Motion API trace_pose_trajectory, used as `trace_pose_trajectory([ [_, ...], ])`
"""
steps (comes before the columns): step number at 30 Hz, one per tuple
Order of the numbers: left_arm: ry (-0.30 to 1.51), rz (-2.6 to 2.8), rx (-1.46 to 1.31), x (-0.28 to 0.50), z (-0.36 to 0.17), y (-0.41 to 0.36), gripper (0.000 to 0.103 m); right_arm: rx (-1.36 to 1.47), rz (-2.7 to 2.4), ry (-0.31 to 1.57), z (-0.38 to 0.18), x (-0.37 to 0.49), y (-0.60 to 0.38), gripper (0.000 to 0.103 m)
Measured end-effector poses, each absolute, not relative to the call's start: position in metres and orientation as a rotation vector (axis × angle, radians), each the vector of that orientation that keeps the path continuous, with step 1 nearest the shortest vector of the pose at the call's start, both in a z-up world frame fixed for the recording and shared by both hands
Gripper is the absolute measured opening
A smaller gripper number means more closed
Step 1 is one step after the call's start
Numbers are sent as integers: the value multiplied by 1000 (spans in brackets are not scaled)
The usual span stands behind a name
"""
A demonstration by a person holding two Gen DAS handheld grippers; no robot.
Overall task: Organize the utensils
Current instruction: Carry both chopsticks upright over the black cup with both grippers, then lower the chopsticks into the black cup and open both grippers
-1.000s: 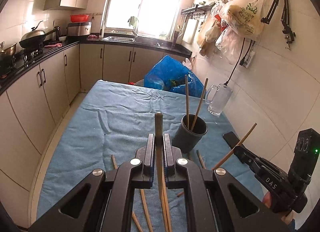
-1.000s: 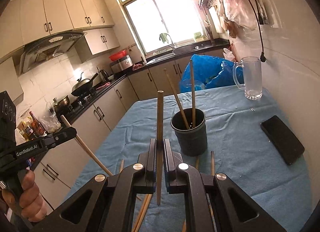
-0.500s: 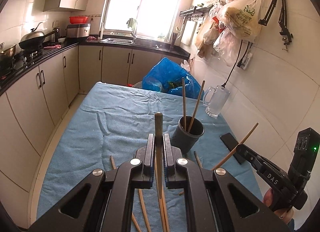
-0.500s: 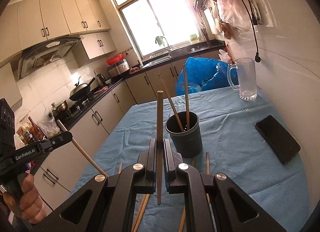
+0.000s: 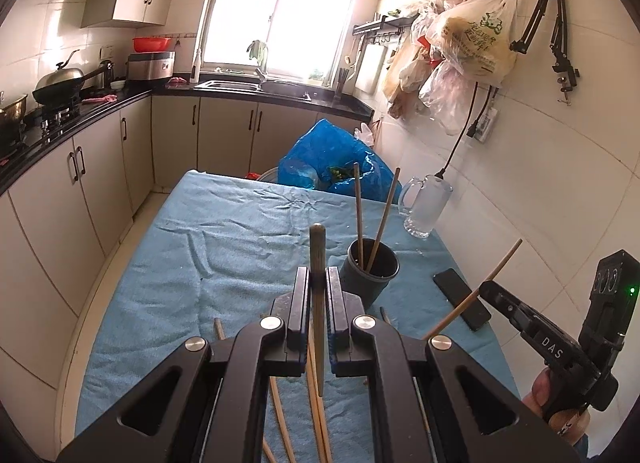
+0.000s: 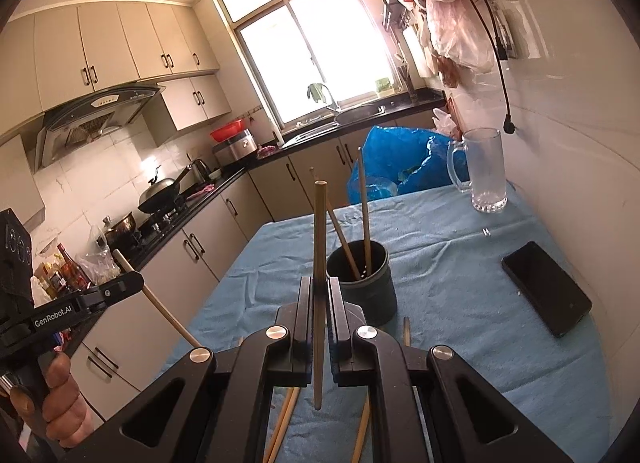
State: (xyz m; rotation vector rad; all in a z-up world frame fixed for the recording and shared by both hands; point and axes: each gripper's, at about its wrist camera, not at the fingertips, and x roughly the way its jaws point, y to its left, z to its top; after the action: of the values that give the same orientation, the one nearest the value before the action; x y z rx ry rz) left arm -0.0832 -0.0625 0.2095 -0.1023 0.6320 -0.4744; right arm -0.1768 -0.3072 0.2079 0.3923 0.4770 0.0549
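Observation:
My left gripper is shut on a dark wooden chopstick that stands nearly upright, above the blue cloth and just left of the dark holder cup. The cup holds two chopsticks. My right gripper is shut on a pale chopstick, upright, close in front of the same cup. Each gripper shows in the other's view: the right one at lower right, the left one at lower left. Several loose chopsticks lie on the cloth below both grippers.
A black phone lies on the blue-covered table right of the cup. A glass mug stands at the far right corner by the wall, a blue plastic bag behind the table. Cabinets and a stove run along the left.
Both views have drawn back and up a little, so the cup sits lower and smaller in frame. Both grippers stay shut on their chopsticks.

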Motion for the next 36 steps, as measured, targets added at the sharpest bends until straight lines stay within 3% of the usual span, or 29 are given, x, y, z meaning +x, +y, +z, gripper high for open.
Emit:
trace_pose_trajectory([
  [26,491,-532,-104,-24,304,-124,7,362,5,325,291,-130,-349,6],
  [36,576,-524,-137,29,270,-157,7,350,-37,360,275,-79,-359,6],
])
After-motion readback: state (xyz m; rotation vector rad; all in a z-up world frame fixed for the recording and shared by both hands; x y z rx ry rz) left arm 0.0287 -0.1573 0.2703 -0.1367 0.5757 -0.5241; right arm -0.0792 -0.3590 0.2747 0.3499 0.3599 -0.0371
